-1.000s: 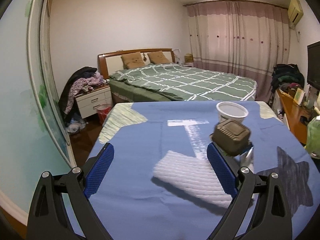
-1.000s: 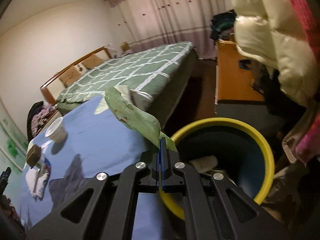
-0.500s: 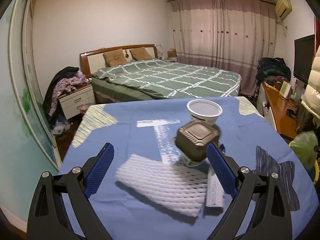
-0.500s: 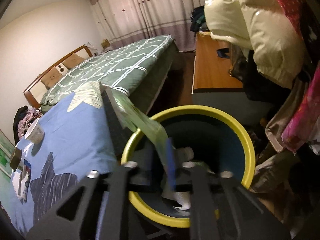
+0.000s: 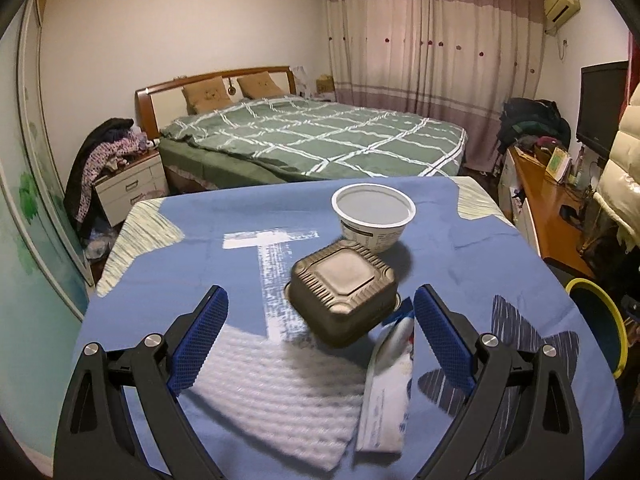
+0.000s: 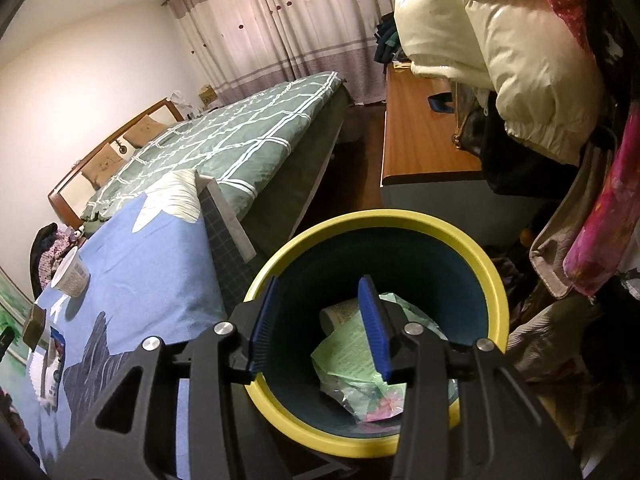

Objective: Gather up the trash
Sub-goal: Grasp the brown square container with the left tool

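In the left wrist view a dark square plastic container [image 5: 344,294] sits upside down on the blue table cloth [image 5: 480,256], between my open left gripper's [image 5: 320,344] fingers. A white cup [image 5: 374,216] stands behind it. A white foam sheet [image 5: 272,396] and a flat blue-white wrapper [image 5: 386,396] lie near the fingers. In the right wrist view my right gripper [image 6: 320,324] is open and empty over the yellow-rimmed bin [image 6: 480,264]. A green plastic bag [image 6: 352,364] and a small cup [image 6: 340,314] lie inside the bin.
The bin stands beside the table's right edge [image 5: 600,320]. A bed [image 5: 320,136] lies beyond the table, a wooden desk [image 6: 420,144] and hanging coats [image 6: 500,52] are to the right, a nightstand [image 5: 128,188] at far left.
My right gripper opened over the bin and the green bag dropped in. My left gripper swung so the dark container now lies between its fingers.
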`<action>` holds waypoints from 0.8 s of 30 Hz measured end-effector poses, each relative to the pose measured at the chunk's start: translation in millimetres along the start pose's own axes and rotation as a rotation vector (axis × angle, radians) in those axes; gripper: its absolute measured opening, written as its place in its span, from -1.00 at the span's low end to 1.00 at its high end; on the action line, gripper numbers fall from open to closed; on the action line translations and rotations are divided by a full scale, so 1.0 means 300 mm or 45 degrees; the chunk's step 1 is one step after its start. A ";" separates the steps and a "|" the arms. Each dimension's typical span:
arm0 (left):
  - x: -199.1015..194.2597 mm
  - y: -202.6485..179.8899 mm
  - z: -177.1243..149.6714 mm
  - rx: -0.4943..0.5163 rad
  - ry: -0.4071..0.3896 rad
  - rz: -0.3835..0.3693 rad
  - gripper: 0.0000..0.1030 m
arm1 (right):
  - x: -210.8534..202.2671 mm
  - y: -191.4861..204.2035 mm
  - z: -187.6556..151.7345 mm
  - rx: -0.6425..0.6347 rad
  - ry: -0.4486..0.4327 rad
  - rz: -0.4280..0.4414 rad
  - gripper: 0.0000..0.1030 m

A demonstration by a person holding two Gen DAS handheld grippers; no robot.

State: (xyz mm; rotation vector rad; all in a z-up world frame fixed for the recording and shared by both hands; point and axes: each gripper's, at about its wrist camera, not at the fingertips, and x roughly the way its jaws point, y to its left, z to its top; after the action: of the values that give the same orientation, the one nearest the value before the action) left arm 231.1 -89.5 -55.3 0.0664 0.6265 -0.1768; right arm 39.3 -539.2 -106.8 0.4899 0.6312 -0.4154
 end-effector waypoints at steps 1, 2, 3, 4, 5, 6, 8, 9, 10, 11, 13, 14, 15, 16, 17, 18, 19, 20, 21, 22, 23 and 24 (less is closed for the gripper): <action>0.010 -0.010 0.008 0.002 0.003 0.000 0.80 | 0.002 0.000 0.000 0.000 0.001 0.003 -0.22; 0.029 -0.021 0.020 0.008 0.008 0.014 0.80 | 0.003 0.000 0.001 0.001 0.004 0.006 -0.22; 0.040 -0.027 0.026 0.010 0.010 0.022 0.80 | 0.004 0.000 0.001 0.002 0.005 0.009 -0.22; 0.051 -0.033 0.032 0.011 0.014 0.023 0.80 | 0.004 -0.001 0.002 0.003 0.004 0.010 -0.22; 0.073 -0.040 0.041 0.009 0.026 0.023 0.80 | 0.005 0.000 0.003 0.005 0.004 0.011 -0.22; 0.084 -0.040 0.044 0.007 0.035 0.026 0.80 | 0.005 0.000 0.004 0.007 0.004 0.012 -0.22; 0.119 -0.047 0.049 0.000 0.067 0.027 0.80 | 0.007 0.000 0.005 0.007 0.007 0.012 -0.22; 0.138 -0.051 0.048 -0.006 0.084 0.021 0.80 | 0.007 0.000 0.005 0.006 0.007 0.013 -0.22; 0.154 -0.054 0.047 -0.008 0.097 0.021 0.80 | 0.006 0.001 0.005 0.006 0.008 0.014 -0.22; 0.165 -0.056 0.047 -0.009 0.103 0.024 0.80 | 0.008 0.002 0.005 0.006 0.008 0.014 -0.22; 0.187 -0.058 0.047 -0.011 0.114 0.035 0.80 | 0.008 0.003 0.005 0.005 0.008 0.018 -0.22; 0.196 -0.058 0.048 -0.014 0.116 0.035 0.80 | 0.010 0.004 0.004 0.004 0.009 0.019 -0.22; 0.198 -0.055 0.048 -0.014 0.117 0.037 0.80 | 0.011 0.005 0.004 0.003 0.010 0.019 -0.22; 0.204 -0.055 0.049 -0.014 0.116 0.039 0.80 | 0.012 0.005 0.004 0.004 0.011 0.019 -0.22; 0.211 -0.056 0.051 -0.010 0.116 0.042 0.80 | 0.013 0.005 0.003 0.004 0.010 0.020 -0.22; 0.212 -0.054 0.049 -0.008 0.117 0.043 0.80 | 0.014 0.006 0.003 0.005 0.011 0.020 -0.22; 0.213 -0.055 0.048 -0.006 0.119 0.042 0.80 | 0.014 0.006 0.003 0.005 0.013 0.020 -0.22; 0.220 -0.057 0.048 -0.002 0.124 0.039 0.78 | 0.013 0.005 0.003 0.005 0.012 0.020 -0.22; 0.220 -0.058 0.043 -0.001 0.125 0.039 0.74 | 0.012 0.006 0.003 0.004 0.011 0.020 -0.22; 0.225 -0.059 0.042 0.002 0.129 0.036 0.64 | 0.012 0.005 0.004 0.003 0.009 0.019 -0.22; 0.230 -0.056 0.041 0.001 0.135 0.031 0.56 | 0.013 0.006 0.004 0.002 0.010 0.020 -0.22; 0.231 -0.059 0.040 -0.001 0.138 0.026 0.53 | 0.014 0.007 0.004 0.001 0.011 0.020 -0.22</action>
State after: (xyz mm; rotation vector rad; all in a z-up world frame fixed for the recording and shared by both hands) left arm 290.0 -118.3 -86.4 0.0816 0.7338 -0.1537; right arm 43.9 -539.0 -108.1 0.4975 0.6353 -0.3985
